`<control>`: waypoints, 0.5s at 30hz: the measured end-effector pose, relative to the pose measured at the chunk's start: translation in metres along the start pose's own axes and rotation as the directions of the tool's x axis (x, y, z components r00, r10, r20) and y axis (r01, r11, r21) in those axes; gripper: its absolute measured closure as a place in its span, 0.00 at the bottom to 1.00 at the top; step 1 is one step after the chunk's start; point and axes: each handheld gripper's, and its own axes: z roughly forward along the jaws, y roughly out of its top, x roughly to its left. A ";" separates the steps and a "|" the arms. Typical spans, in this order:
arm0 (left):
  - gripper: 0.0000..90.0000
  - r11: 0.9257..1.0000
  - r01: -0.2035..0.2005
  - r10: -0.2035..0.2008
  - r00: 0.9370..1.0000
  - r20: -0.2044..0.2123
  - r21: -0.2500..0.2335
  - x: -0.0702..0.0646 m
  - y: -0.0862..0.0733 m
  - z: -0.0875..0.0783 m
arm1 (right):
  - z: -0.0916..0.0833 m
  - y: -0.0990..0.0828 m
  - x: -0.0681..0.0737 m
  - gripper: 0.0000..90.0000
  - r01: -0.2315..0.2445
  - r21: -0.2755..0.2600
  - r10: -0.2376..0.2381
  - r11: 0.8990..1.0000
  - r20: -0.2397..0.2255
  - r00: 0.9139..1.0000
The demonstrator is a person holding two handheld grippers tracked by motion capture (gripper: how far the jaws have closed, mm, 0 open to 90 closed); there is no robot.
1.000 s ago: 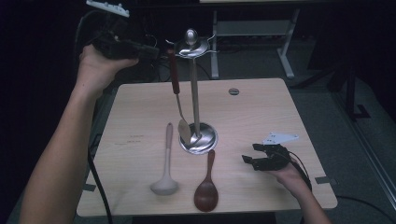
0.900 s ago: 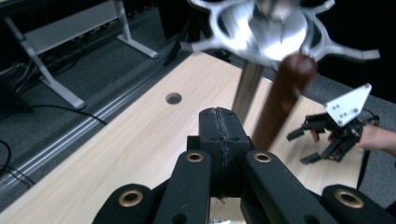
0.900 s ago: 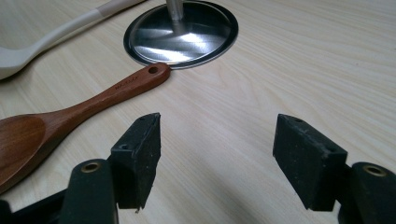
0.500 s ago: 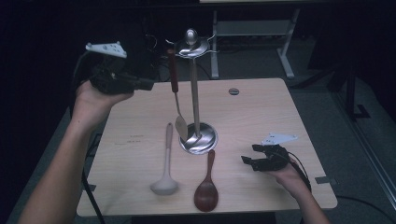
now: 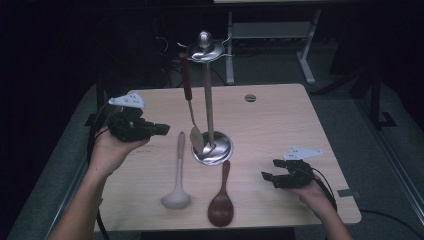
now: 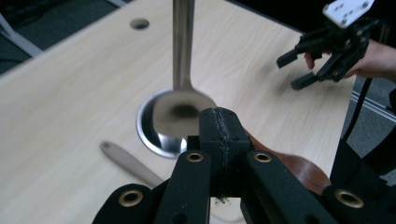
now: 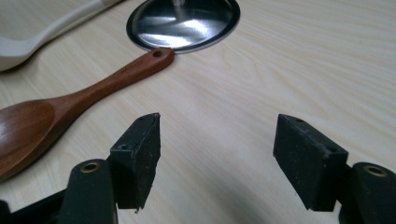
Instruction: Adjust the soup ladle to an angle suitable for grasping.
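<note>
A steel utensil stand [image 5: 207,90] rises from a round base [image 5: 214,149] in the middle of the wooden table [image 5: 280,130]. A metal spoon with a red-brown handle [image 5: 189,100] hangs from its top; its bowl [image 6: 180,109] dangles just above the base. A pale ladle [image 5: 177,175] and a dark wooden spoon [image 5: 222,197] lie on the table in front of the base. My left gripper [image 5: 162,130] hovers left of the stand, its jaws pressed together with nothing between them [image 6: 219,140]. My right gripper [image 5: 267,177] rests low at the table's right, open and empty [image 7: 217,158].
A small round hole [image 5: 250,98] sits in the table's far side. A metal frame [image 5: 270,35] stands on the dark floor behind the table. The wooden spoon's handle [image 7: 126,70] lies just ahead of my right gripper's jaws.
My left hand has dropped from beside the stand's top down toward the table's left side, with its jaws still together. The hanging spoon stays on the stand. My right gripper has not moved.
</note>
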 end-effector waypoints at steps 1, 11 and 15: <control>1.00 1.000 0.003 -0.003 1.000 0.001 0.012 0.000 -0.006 0.003 | -0.001 -0.002 0.000 0.35 -0.004 0.004 0.004 1.000 0.003 1.000; 1.00 0.995 0.061 -0.063 0.998 0.026 0.080 -0.002 -0.056 0.046 | -0.001 -0.005 0.000 0.34 -0.004 0.013 0.004 1.000 0.017 1.000; 1.00 0.990 0.076 -0.081 0.996 0.041 0.115 -0.004 -0.072 0.065 | 0.000 -0.006 -0.001 0.34 0.002 0.021 -0.002 1.000 0.015 1.000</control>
